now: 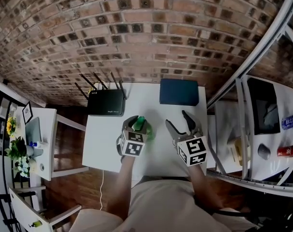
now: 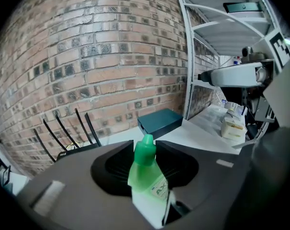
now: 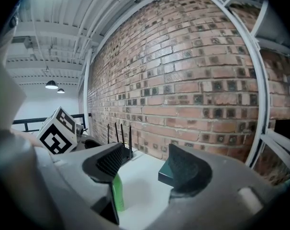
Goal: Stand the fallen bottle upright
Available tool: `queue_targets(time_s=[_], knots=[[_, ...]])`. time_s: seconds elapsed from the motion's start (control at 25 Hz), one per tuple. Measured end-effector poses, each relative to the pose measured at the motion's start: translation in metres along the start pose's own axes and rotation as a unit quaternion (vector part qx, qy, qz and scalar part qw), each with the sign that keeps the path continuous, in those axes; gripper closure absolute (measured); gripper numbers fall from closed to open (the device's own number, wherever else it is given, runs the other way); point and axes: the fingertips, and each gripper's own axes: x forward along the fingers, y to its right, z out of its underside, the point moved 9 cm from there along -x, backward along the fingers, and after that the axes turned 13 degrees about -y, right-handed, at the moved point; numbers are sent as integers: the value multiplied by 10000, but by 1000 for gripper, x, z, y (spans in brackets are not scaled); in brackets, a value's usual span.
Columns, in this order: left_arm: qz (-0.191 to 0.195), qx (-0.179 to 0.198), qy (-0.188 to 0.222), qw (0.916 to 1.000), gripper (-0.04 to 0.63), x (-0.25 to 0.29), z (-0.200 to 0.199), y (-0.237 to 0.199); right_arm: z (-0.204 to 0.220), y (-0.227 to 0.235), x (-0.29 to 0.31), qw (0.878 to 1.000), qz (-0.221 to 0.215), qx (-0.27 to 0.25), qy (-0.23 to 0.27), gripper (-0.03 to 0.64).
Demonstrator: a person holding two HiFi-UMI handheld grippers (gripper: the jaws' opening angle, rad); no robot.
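A small green bottle (image 1: 139,123) with a green cap and a white label is held above the white table (image 1: 105,146). My left gripper (image 1: 136,124) is shut on it. In the left gripper view the bottle (image 2: 147,176) stands between the jaws, cap up and leaning slightly left, and my left gripper (image 2: 146,153) pinches its body. My right gripper (image 1: 177,120) hangs just to the right of it, open, with nothing between its fingers. In the right gripper view the green bottle (image 3: 117,191) shows behind the left finger of my right gripper (image 3: 147,161).
A black router (image 1: 105,103) with several antennas lies at the table's back left, a dark blue box (image 1: 179,92) at its back right. A brick wall (image 1: 137,33) stands behind. A white metal rack (image 1: 262,124) with cans stands right, a side table (image 1: 37,139) with flowers left.
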Motion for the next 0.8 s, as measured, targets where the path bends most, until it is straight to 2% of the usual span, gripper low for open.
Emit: queue_targets(time_s=[0.28,0.48,0.64,0.8], knots=[[78,490,195,9986,431,-19,12,47,-5,-3,-8,9998,-41,-60,171,330],[241,359,538,9976,422,-28,29,54,-3,-2,-13,9998,-2,-3,201,330],[369,108,720,9967,400,-29,34,54,0,-10,-18,9998,36,41,209,330],[394,153,819,9957,375,-36,38,54,0,-25,-30,9995,90,45,298,330]])
